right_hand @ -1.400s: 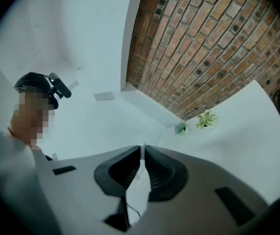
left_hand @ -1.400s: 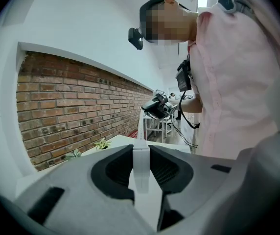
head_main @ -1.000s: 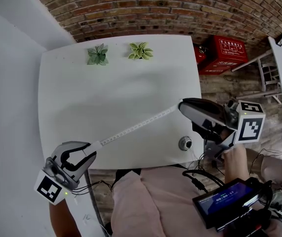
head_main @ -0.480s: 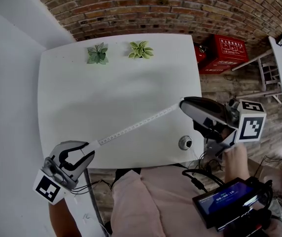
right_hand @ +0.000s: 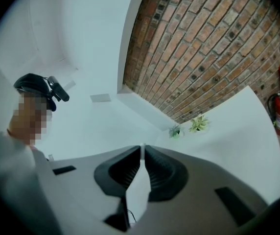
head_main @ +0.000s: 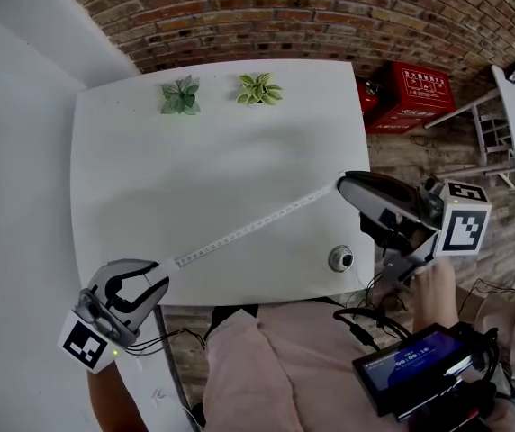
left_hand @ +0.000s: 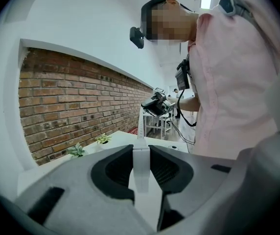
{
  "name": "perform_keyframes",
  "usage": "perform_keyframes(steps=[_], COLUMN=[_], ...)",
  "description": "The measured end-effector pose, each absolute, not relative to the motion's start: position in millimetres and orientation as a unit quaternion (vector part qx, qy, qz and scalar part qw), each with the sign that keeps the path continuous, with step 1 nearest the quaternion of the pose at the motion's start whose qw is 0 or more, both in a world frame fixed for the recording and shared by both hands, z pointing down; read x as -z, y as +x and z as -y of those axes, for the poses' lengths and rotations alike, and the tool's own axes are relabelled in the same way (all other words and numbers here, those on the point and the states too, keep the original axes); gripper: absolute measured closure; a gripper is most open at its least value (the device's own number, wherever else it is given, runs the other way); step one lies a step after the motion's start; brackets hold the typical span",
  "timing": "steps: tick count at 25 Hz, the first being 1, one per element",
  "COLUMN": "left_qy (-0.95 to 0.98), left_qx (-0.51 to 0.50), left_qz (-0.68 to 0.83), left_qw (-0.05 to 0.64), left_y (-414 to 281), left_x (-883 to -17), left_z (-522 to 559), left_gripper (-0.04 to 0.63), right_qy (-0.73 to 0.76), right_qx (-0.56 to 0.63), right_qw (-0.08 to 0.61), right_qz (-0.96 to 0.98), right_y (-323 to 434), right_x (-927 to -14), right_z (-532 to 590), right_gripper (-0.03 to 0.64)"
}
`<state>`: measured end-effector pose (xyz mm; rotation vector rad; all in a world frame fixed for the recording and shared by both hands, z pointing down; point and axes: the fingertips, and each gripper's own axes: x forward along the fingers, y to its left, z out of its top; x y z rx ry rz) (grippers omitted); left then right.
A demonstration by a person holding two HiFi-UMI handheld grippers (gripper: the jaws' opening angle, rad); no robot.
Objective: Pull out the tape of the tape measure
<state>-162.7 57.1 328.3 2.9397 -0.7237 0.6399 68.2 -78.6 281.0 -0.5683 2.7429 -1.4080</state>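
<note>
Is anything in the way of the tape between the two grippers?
Nothing visible. The tape runs clear from the left gripper to the right gripper above the table. The green plant, the pale plant and the round object sit off its line.

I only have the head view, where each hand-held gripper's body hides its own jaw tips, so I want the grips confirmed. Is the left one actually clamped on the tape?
Observer: Yes. In the left gripper view the left hand-held gripper has its jaws closed on the flat white tape, which sits centred in the grip and runs on straight toward the other gripper.
Operator: And the right one?
Observer: In the right gripper view the right hand-held gripper has its jaws almost together, and only a thin white edge of the tape shows between the tips.
</note>
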Motion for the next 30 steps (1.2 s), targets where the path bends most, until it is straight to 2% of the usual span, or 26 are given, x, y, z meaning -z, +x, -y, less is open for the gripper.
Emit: perform_keyframes(steps=[30], left_qy=[0.945], left_qx=[-0.240], left_qz=[0.216], left_qw=[0.045], left_y=[-166.8], left_x=[-344.0], left_z=[-50.1], left_gripper=[0.495], right_qy=[-0.191], right_qx=[0.479], right_qw=[-0.018], right_qz=[-0.856], right_y=[61.6], right_x=[-311.2], right_z=[71.7], right_gripper=[0.581])
